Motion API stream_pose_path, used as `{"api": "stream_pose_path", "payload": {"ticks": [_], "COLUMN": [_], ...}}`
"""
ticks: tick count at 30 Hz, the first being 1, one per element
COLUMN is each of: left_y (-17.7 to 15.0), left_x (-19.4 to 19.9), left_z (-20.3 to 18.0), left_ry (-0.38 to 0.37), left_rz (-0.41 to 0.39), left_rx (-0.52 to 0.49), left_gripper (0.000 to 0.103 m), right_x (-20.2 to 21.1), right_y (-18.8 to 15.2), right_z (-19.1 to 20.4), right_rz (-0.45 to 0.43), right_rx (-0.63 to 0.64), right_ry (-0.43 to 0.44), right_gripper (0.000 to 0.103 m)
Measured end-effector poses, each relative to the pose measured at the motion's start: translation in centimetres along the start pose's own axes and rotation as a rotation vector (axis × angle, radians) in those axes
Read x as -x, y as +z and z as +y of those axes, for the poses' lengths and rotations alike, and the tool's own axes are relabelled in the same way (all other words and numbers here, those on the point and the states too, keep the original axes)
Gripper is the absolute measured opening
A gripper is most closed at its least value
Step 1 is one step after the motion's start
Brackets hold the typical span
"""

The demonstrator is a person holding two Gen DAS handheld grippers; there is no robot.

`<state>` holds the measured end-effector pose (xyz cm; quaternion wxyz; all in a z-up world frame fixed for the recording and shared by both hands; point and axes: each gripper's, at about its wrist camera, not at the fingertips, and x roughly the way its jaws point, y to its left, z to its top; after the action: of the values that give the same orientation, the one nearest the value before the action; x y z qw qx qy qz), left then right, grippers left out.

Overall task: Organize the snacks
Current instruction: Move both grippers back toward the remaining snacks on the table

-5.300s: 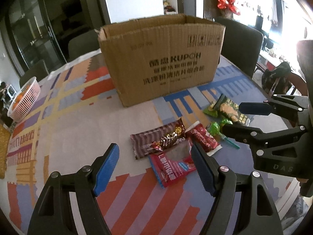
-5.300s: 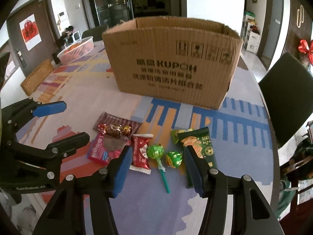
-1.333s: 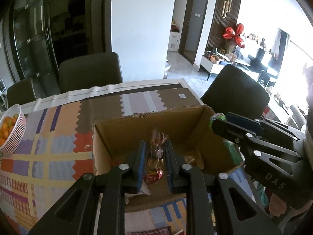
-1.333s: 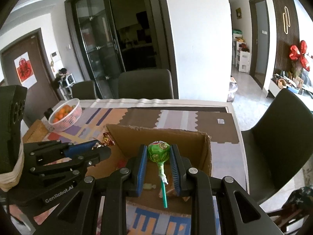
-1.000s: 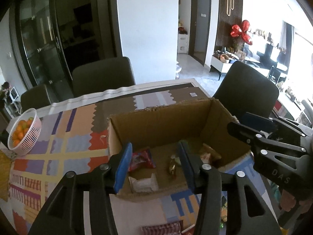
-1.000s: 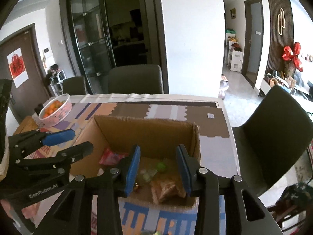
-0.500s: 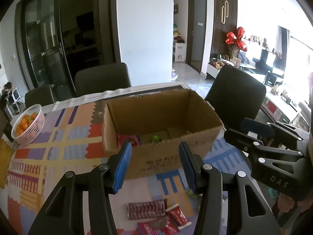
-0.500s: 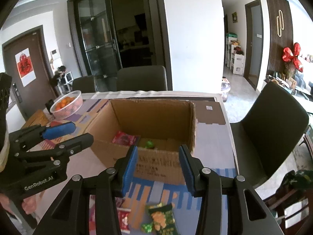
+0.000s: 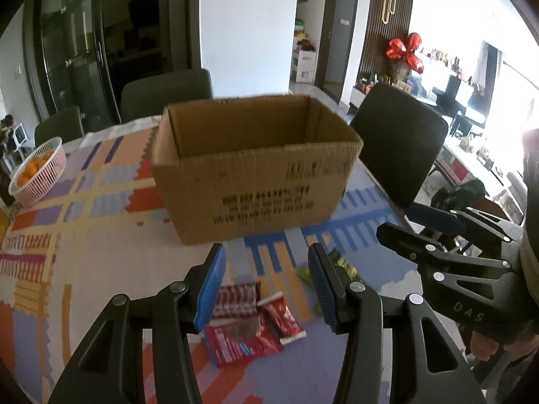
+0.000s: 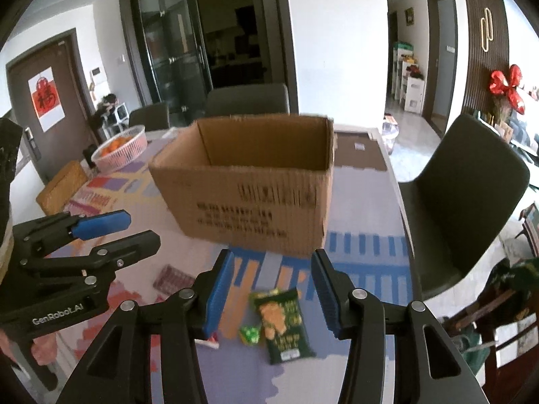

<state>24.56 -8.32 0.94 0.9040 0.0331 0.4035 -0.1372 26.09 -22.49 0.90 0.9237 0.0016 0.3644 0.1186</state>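
Observation:
An open cardboard box (image 9: 256, 168) stands in the middle of the table; it also shows in the right wrist view (image 10: 249, 181). Its inside is hidden from here. My left gripper (image 9: 266, 286) is open and empty, above a striped maroon packet (image 9: 235, 299), a small red packet (image 9: 281, 316) and a red-and-blue packet (image 9: 239, 340). My right gripper (image 10: 271, 293) is open and empty, above a dark green snack bag (image 10: 283, 323) and a small green candy (image 10: 250, 333).
A pink basket of oranges (image 9: 37, 175) sits at the table's far left. Dark chairs stand behind the box (image 9: 165, 91) and at the right (image 9: 397, 144). The table's right edge runs close to the snacks. A patterned cloth covers the table.
Both grippers opened and let a candy and a lollipop fall into the box, then drew back and down toward the snacks at the near edge.

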Motion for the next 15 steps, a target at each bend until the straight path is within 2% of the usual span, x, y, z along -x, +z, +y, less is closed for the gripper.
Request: {"api": "stream_pose_path", "payload": {"ticks": [15], "left_y": [-5.0], "left_x": [-4.3], "left_z": [-1.1], "left_ry": [-0.014], "left_rz": [0.176], "left_rx": [0.002], "left_gripper": [0.05], "right_x": [-3.5], "right_y": [-5.2], "right_z": [-0.8], "right_rz": [0.183], "right_rx": [0.023], "right_ry": [0.008], "right_gripper": [0.049]}}
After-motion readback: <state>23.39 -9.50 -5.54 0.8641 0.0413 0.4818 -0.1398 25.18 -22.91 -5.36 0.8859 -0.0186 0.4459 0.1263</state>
